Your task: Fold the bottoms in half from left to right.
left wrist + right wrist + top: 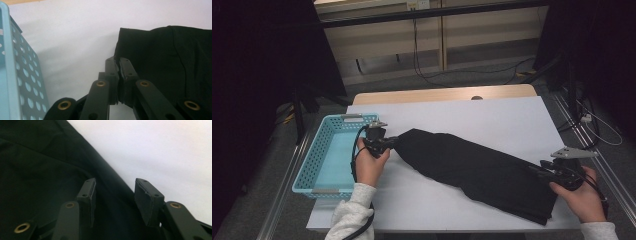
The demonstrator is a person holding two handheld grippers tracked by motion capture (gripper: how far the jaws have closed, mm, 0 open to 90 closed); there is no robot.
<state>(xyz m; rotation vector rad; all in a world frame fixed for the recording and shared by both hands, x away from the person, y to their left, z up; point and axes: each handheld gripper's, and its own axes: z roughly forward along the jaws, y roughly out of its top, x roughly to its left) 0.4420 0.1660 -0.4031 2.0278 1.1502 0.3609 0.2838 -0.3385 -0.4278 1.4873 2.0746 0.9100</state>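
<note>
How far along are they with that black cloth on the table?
Done: the black folded cloth lies flat as a long strip. In hand: the left gripper pinches its end, while the right gripper stands open over its other end. Left: the turquoise perforated plastic basket holds nothing yet.

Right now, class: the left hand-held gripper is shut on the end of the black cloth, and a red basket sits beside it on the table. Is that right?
Not quite. The basket is light blue, not red, as the high view shows. The rest holds: the left hand-held gripper is shut on the end of the black cloth, with the basket beside it on the table.
</note>
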